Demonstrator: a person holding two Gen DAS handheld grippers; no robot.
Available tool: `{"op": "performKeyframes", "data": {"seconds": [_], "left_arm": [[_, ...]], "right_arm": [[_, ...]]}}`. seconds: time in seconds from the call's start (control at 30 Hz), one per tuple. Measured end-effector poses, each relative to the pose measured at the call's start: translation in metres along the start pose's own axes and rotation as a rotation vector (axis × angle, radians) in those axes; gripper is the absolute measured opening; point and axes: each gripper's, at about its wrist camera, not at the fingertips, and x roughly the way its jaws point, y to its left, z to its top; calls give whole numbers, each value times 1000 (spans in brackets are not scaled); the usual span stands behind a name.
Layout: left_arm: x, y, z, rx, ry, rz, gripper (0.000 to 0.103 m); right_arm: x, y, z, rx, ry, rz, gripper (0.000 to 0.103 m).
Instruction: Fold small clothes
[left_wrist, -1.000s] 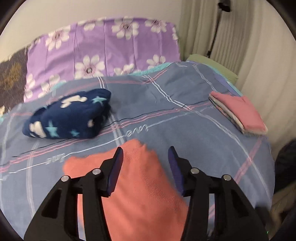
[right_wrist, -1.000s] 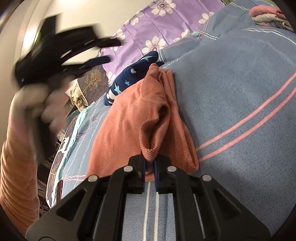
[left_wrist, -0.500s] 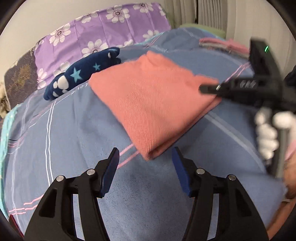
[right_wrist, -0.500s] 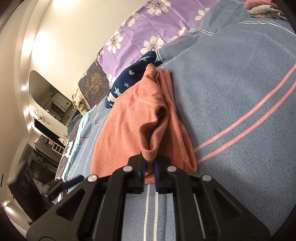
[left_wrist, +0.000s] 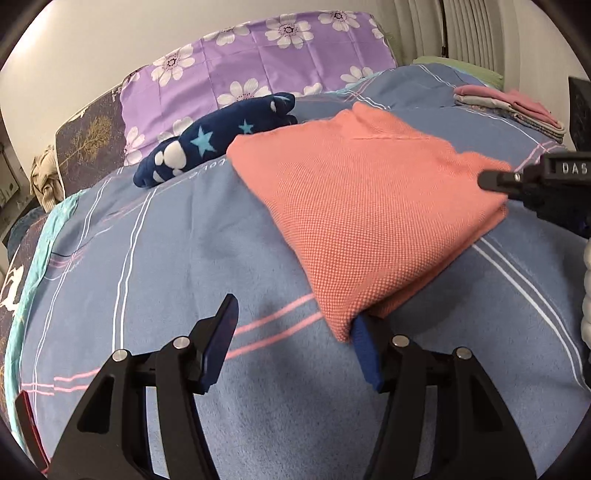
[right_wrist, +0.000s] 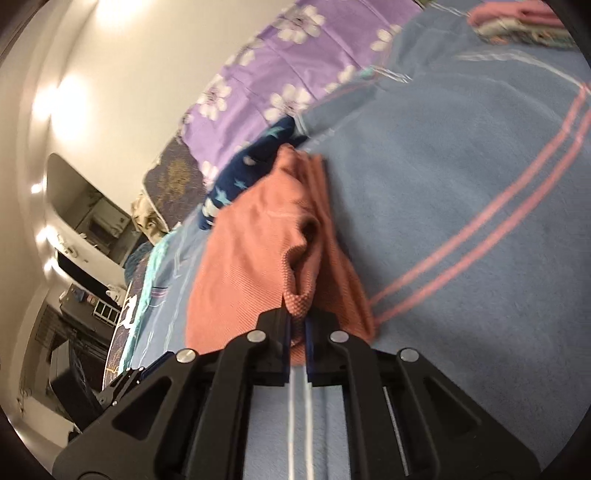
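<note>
A folded salmon-orange garment (left_wrist: 369, 206) lies on the blue striped bedspread (left_wrist: 184, 258). My left gripper (left_wrist: 295, 332) is open, low over the bed at the garment's near corner; the right finger's tip is tucked under that corner. My right gripper (right_wrist: 297, 325) is shut on an edge of the same garment (right_wrist: 258, 251), and it shows at the right edge of the left wrist view (left_wrist: 517, 181), pinching the cloth's far corner.
A navy star-print fleece item (left_wrist: 218, 140) lies behind the garment, by a purple flowered pillow (left_wrist: 258, 62). A stack of folded pink and grey clothes (left_wrist: 509, 107) sits at the far right of the bed. The bed's left edge drops off by dark furniture (right_wrist: 81, 332).
My left gripper swung from above the garment down to the bed and closed in on the garment's near corner. My right gripper kept its hold on the cloth edge.
</note>
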Motion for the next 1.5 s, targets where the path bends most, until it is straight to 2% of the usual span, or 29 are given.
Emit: {"op": "performKeyframes", "data": {"seconds": [0.1,0.2,0.27,0.37,0.47,0.57,0.63,0.67,0.7,0.73,0.8,0.9,1.07,1.17,1.23,1.37,1.47,1.5], "left_arm": [[-1,0,1,11,0,-6,56],[-8,-4,0,31,3,-36,42],[-17,-5,-1,30,13,-86,28],[-38,-3,1,13,-3,-192,20],[-57,-5,13,29,-63,-253,20],[-50,-12,28,52,-98,-231,20],[-23,-16,32,39,-53,-234,21],[-8,-16,31,27,-14,-228,22],[6,-17,27,13,29,-219,22],[23,-18,20,-11,77,-233,23],[23,-16,14,-29,43,-247,24],[21,-14,14,-23,44,-270,26],[20,-11,10,-46,33,-296,27],[19,-12,9,-47,26,-298,27],[19,-12,9,-53,23,-303,27],[17,-11,8,-60,13,-308,28],[17,-10,7,-63,10,-315,28],[17,-10,7,-66,9,-319,29]], "right_arm": [[4,-3,-1,6,36,-13,10],[-10,2,1,-36,1,-49,14],[-20,8,4,-79,-36,-72,14],[-29,23,9,-171,-49,-42,15],[-21,41,13,-269,-25,-9,15],[0,50,14,-302,20,-6,15],[15,45,12,-298,46,-85,15],[23,39,11,-309,56,-178,13],[31,32,8,-323,77,-250,6],[32,26,7,-310,88,-239,1],[27,23,10,-292,95,-216,0],[24,29,12,-322,111,-230,1],[22,50,45,-378,105,-181,20],[27,61,70,-413,102,-166,24],[45,64,96,-430,117,-164,27],[90,66,130,-394,189,-137,43],[124,66,142,-388,210,-167,45],[135,66,144,-385,218,-165,39]]}}
